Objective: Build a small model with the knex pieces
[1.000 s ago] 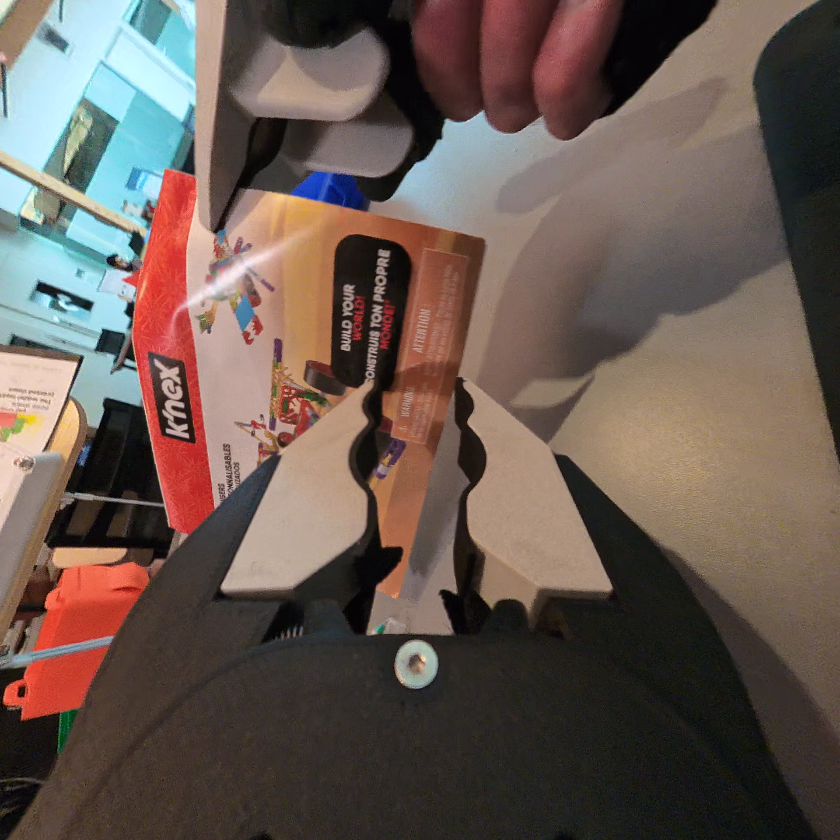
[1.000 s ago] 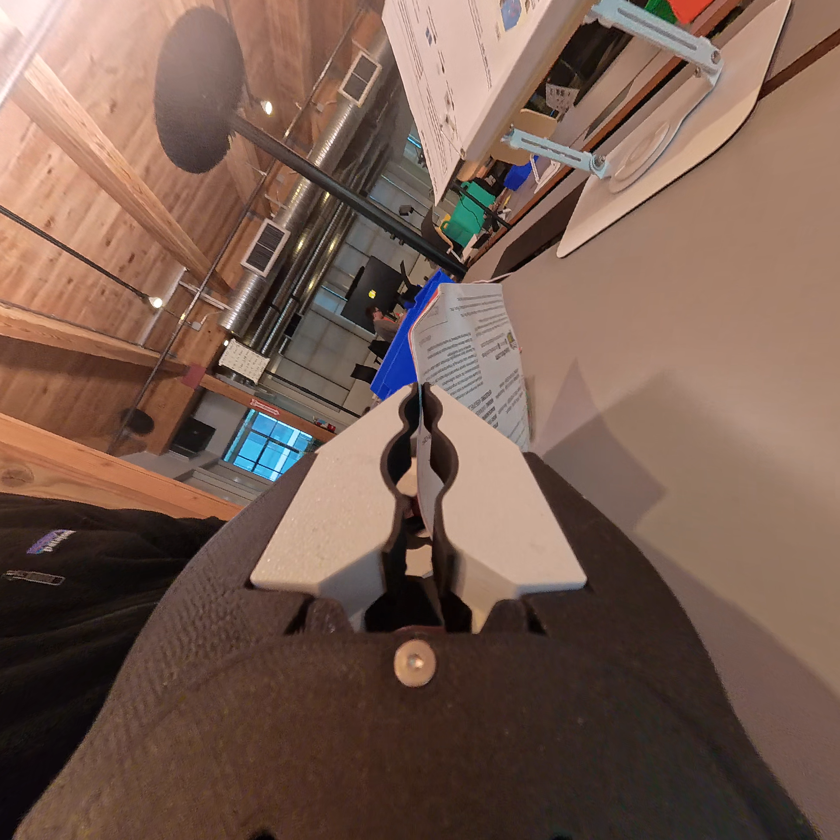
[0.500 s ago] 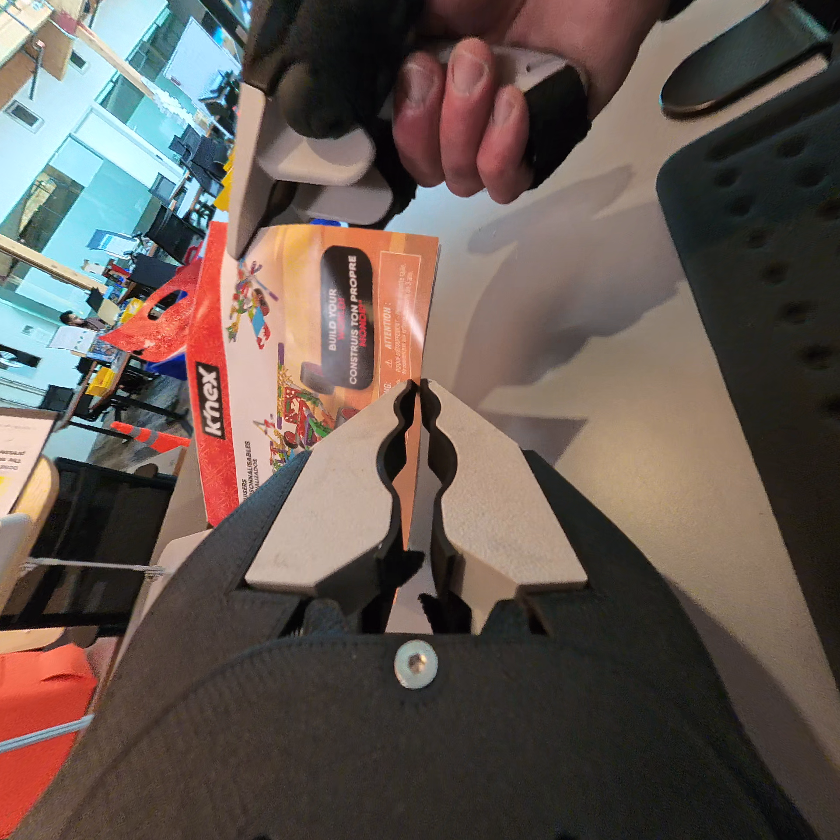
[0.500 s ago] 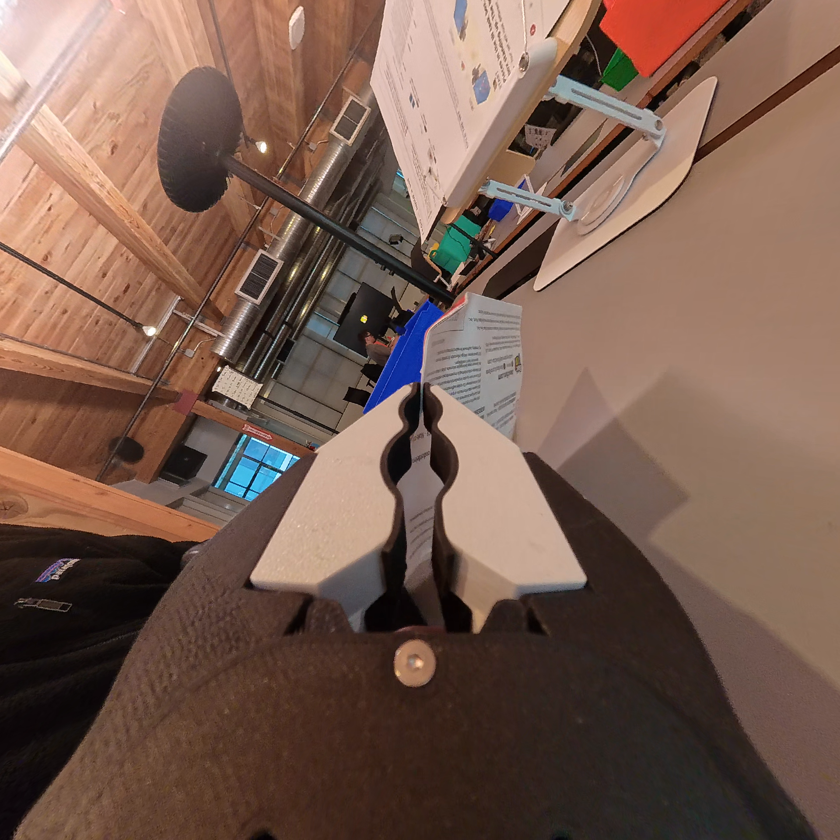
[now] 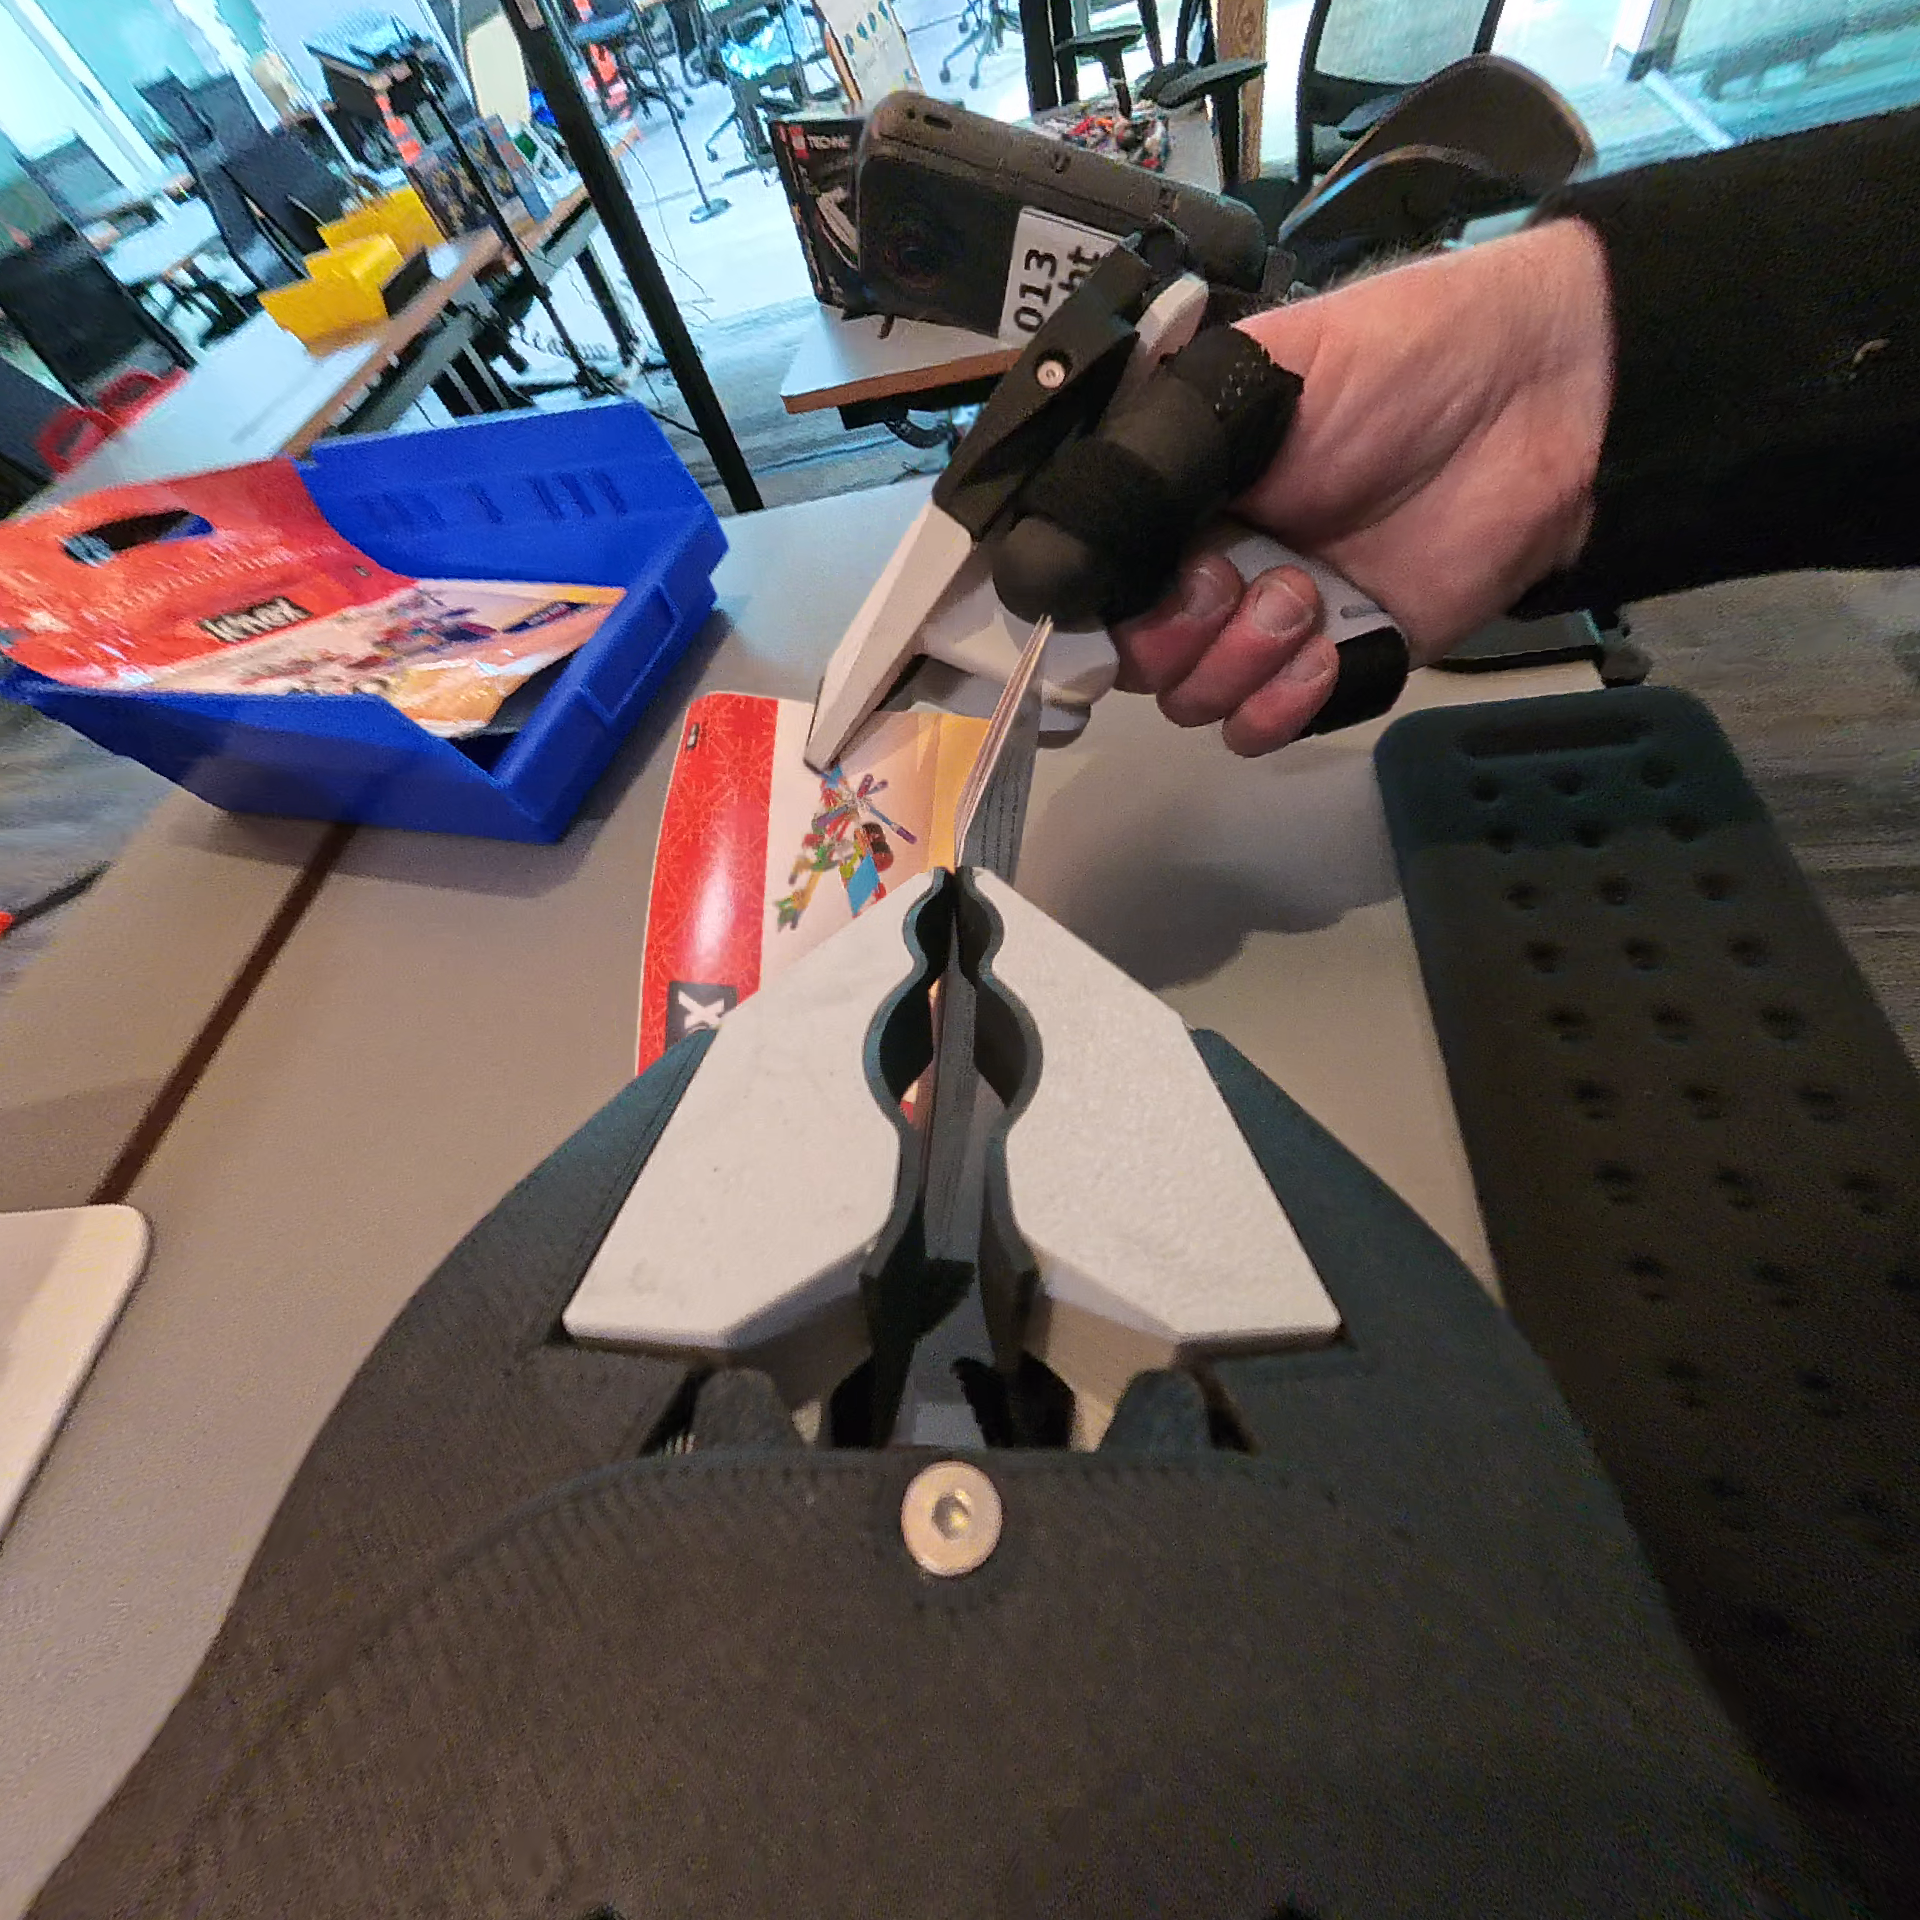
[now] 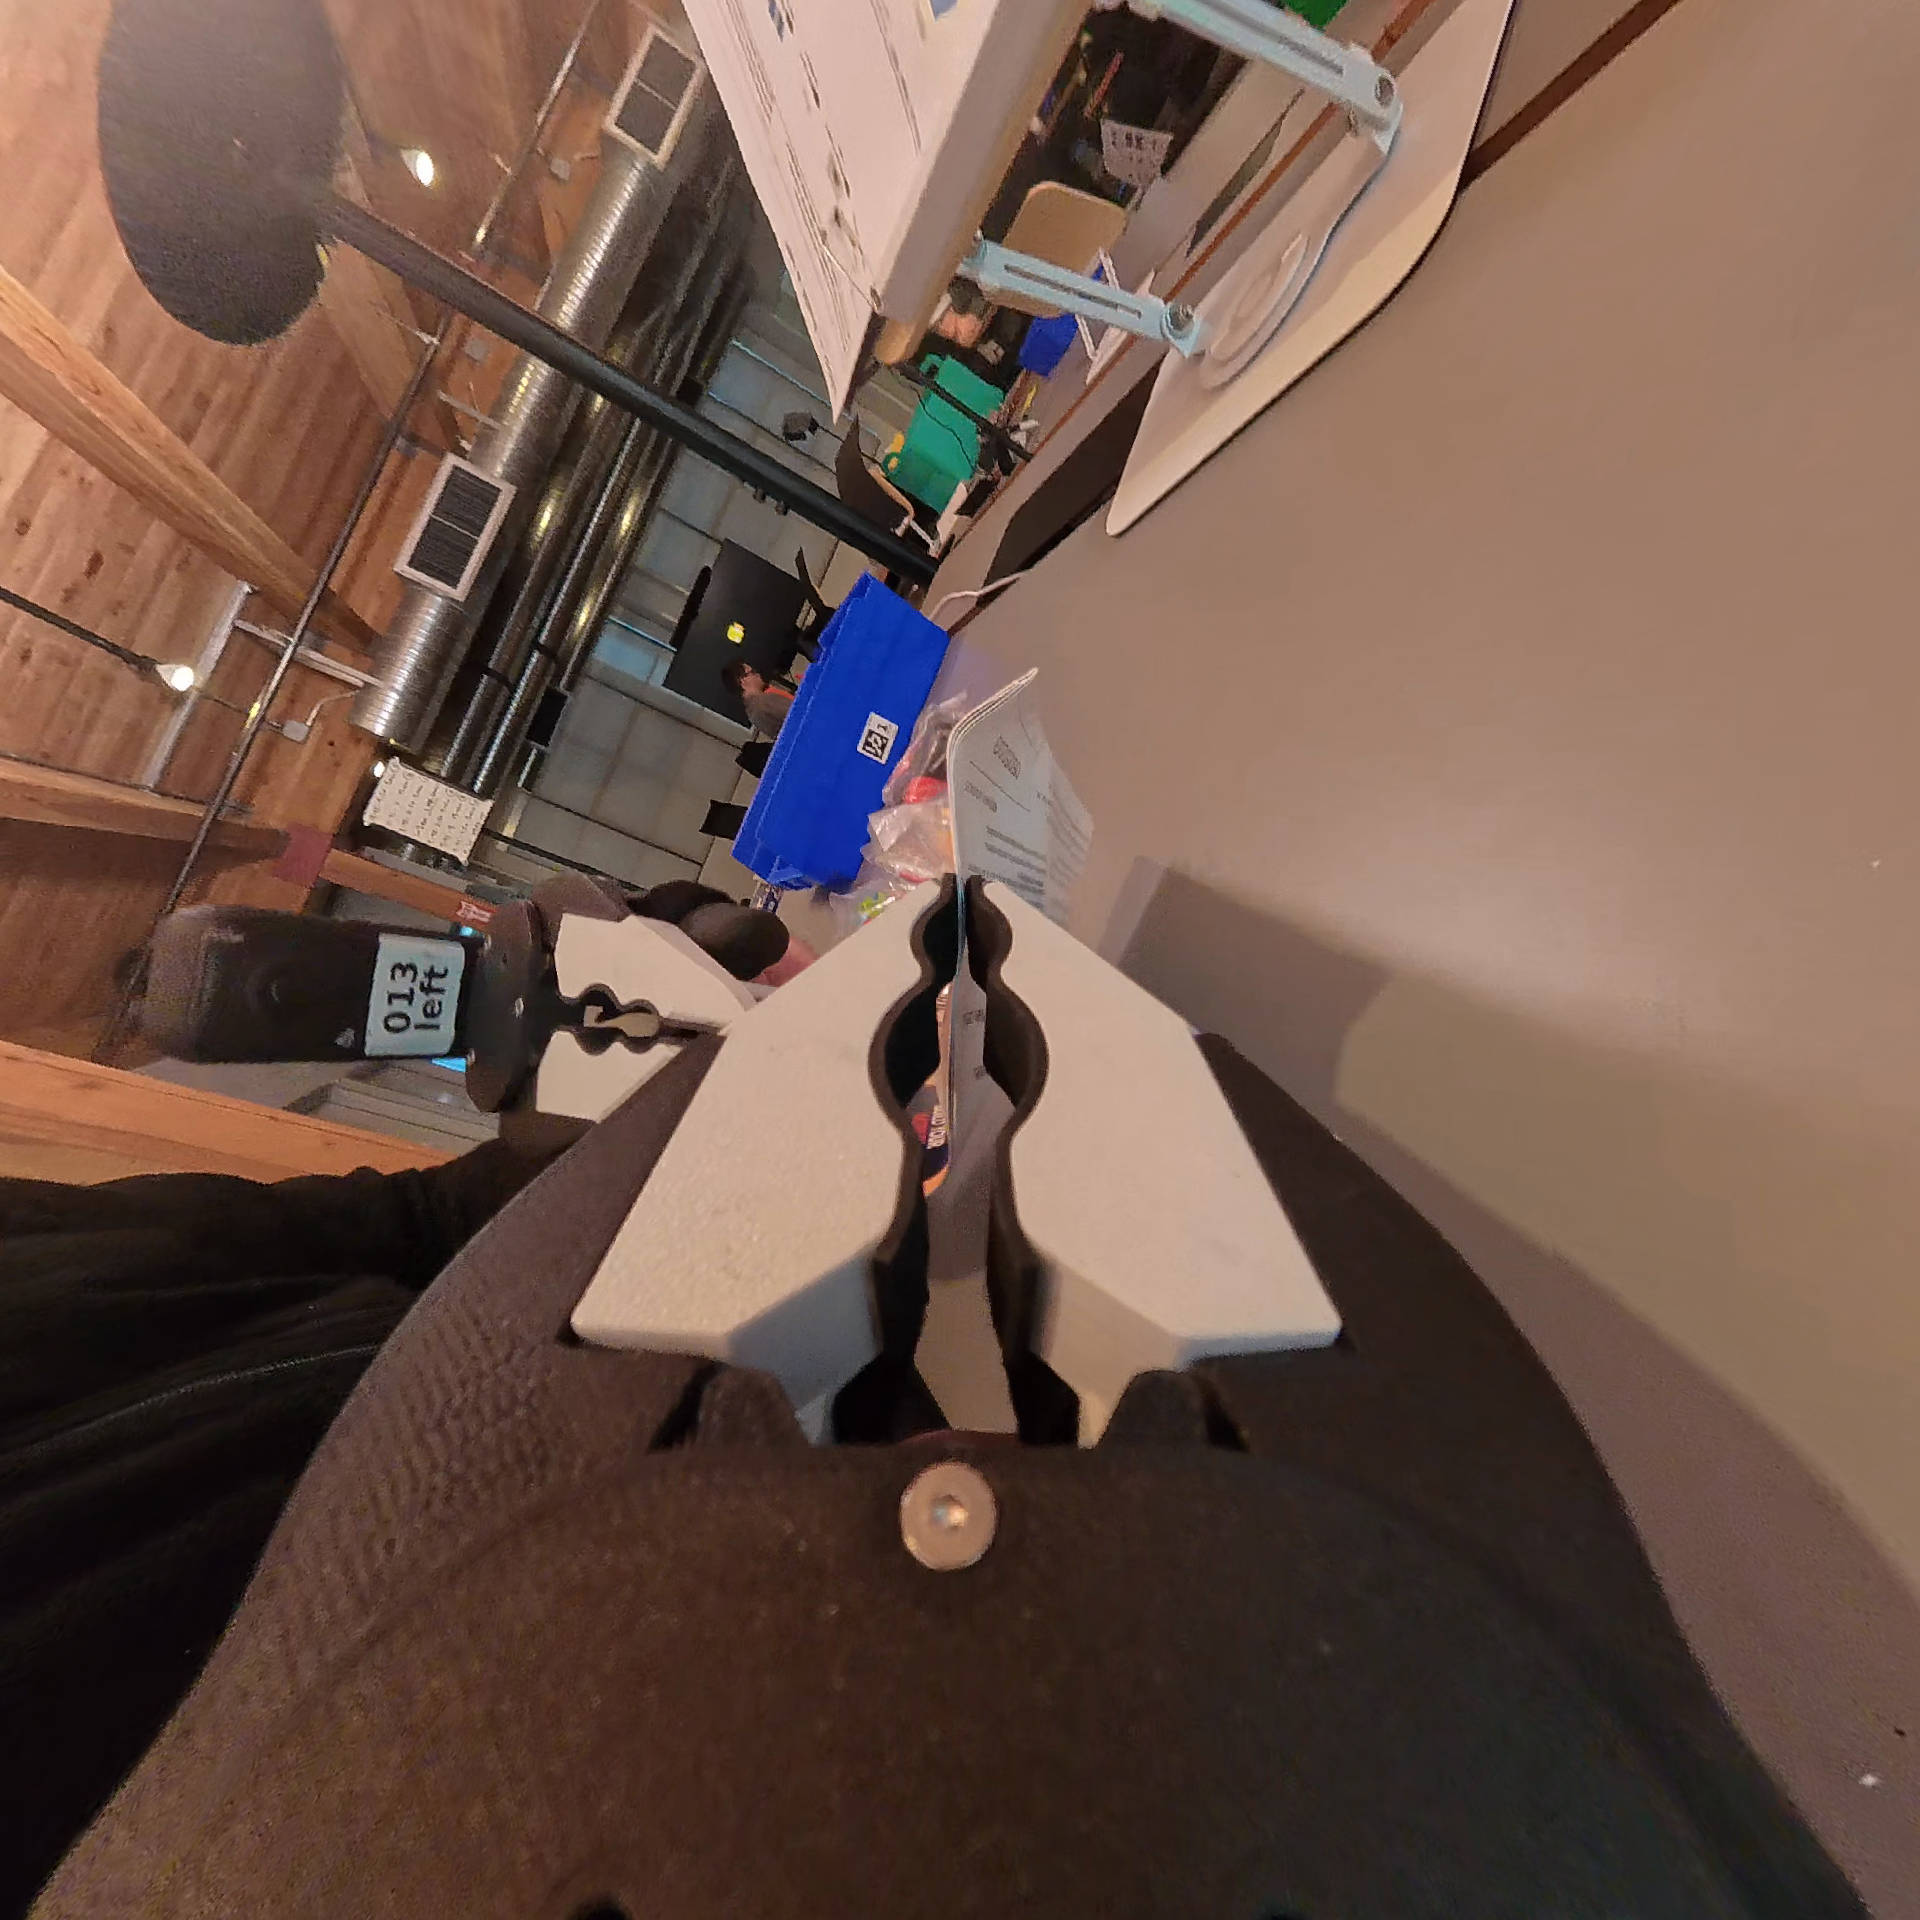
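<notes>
A red and white booklet with toy pictures lies on the grey table. One thin sheet of it stands up edge-on between both grippers. My left gripper is shut on the near end of this sheet. My right gripper, held by a hand, is shut on the far end, with its tip touching the booklet. In the right wrist view my right gripper pinches the white printed sheet. The left gripper's fingers show to its left.
A blue bin holding a red printed bag stands at the back left; it also shows in the right wrist view, beside clear bags of parts. A black perforated chair seat is at the right. A white stand base sits farther along the table. My right fingertips sit around 7 centimeters from my left ones.
My left gripper closed on the sheet, then the left view turned level. The booklet now lies flat on the table. The left gripper has come into the right wrist view.
</notes>
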Tool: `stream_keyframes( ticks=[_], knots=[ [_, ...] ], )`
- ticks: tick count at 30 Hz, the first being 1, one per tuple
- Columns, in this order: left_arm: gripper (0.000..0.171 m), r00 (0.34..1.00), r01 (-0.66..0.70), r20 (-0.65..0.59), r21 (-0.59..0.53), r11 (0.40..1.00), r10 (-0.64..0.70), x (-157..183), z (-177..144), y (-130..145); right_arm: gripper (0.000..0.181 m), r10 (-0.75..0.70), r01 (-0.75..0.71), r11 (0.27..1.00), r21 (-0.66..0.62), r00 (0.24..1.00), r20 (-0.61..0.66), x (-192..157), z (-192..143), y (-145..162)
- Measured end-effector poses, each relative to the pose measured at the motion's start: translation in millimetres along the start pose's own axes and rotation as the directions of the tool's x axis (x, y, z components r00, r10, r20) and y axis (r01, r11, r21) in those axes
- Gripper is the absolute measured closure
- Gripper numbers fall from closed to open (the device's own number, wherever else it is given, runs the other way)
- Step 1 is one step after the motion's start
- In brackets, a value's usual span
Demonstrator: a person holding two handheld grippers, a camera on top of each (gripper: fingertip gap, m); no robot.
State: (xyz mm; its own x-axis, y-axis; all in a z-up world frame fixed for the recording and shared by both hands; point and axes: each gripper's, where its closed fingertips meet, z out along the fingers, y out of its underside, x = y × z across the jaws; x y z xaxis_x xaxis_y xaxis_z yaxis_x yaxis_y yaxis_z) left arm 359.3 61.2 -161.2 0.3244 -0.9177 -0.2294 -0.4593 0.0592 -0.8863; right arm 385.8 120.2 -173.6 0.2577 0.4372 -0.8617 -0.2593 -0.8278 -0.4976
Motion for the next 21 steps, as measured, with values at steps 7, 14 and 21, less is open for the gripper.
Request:
stream_keyframes(
  ticks=[7, 14, 21],
  knots=[
    [0.171, 0.949, 0.298, -0.102, -0.011, 0.955, -0.297, 6.4, 5.5, 16.9, 0.171, 0.044, -0.046, 0.993, -0.109, 0.999, -0.022, 23.2, 5.1, 25.5],
    [0.171, 0.866, 0.474, -0.163, -0.034, 0.88, -0.473, 9.6, 20.6, 31.1, 0.131, 0.033, -0.038, 0.997, -0.062, 0.997, -0.071, 36.8, -6.6, 18.9],
    [0.171, 0.799, 0.586, -0.18, 0.021, 0.81, -0.574, -0.4, 24.0, 19.8, 0.138, -0.041, 0.041, 0.999, 0.029, 0.999, -0.008, 10.0, -33.7, 17.4]
  ],
)
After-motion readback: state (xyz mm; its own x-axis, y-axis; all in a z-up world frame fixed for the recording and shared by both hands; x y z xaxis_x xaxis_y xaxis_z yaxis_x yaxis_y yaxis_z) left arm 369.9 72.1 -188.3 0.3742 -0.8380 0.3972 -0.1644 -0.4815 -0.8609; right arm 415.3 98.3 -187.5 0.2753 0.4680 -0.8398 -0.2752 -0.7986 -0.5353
